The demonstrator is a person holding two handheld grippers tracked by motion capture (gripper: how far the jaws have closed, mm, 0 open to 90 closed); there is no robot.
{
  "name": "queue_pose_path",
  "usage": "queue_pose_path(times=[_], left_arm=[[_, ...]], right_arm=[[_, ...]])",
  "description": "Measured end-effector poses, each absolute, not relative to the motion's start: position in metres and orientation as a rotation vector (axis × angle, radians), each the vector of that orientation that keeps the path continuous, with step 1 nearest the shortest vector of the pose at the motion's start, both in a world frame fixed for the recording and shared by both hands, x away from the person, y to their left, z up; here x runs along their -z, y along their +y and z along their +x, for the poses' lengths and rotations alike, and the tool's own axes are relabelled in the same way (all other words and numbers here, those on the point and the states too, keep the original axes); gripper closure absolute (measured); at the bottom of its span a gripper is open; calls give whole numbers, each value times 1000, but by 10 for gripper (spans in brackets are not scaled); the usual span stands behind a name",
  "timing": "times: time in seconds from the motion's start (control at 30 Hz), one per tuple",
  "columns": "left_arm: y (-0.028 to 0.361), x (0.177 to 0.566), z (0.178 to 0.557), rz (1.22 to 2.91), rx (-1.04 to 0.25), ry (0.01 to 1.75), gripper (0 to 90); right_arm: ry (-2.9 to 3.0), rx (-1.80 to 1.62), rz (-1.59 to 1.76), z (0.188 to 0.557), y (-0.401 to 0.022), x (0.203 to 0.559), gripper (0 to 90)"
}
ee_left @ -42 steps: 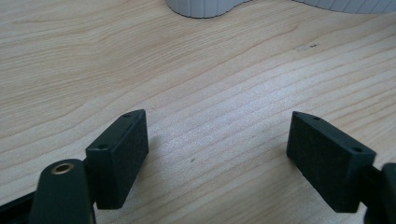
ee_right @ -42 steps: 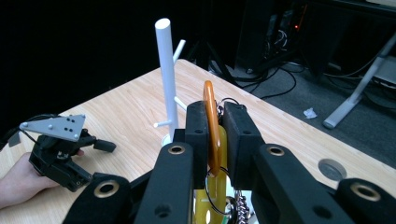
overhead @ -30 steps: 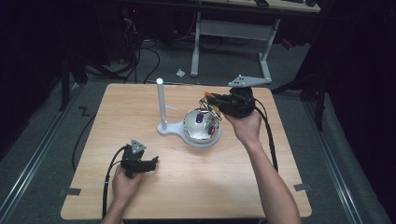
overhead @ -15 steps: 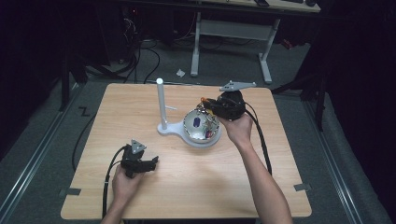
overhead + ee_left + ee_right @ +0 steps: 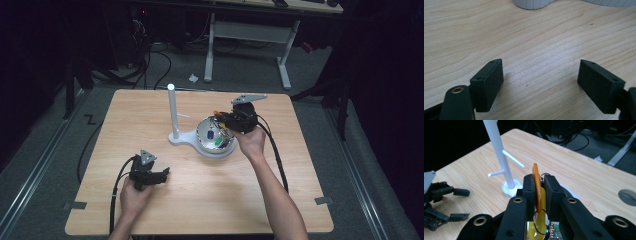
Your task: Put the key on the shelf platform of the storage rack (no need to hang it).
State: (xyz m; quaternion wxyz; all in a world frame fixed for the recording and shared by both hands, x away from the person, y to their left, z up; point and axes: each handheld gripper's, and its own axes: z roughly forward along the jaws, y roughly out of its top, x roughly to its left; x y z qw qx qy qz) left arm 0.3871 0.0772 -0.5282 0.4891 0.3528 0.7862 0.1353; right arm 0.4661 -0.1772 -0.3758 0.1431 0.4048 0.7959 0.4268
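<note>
My right gripper (image 5: 539,182) is shut on a flat orange tag (image 5: 535,171) that stands on edge between its jaws. A key ring and a short chain hang below the tag. In the high view this gripper (image 5: 221,119) hovers over the right rim of a shiny bowl (image 5: 216,136) holding small coloured items. The bowl sits on a white stand whose upright pole (image 5: 172,111) carries thin side pegs (image 5: 513,159). My left gripper (image 5: 164,174) rests open on the table at the front left. Bare wood shows between its pads (image 5: 487,83).
The wooden table (image 5: 200,200) has bare room in front and at the left. The stand's white base (image 5: 531,3) lies just ahead of the left gripper. Cables trail from both grippers. Desk legs and floor cables lie beyond the far edge.
My right gripper has moved slightly left and nearer, lower over the bowl, with the orange tag still in it. The left gripper has stayed where it was.
</note>
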Motion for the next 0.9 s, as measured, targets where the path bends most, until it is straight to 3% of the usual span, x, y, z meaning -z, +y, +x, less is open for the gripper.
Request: queue_pose_path(times=[0.9], left_arm=[[77, 528, 387, 855, -324, 1912, 211]], right_arm=[[2339, -1148, 1247, 471, -174, 427, 801]])
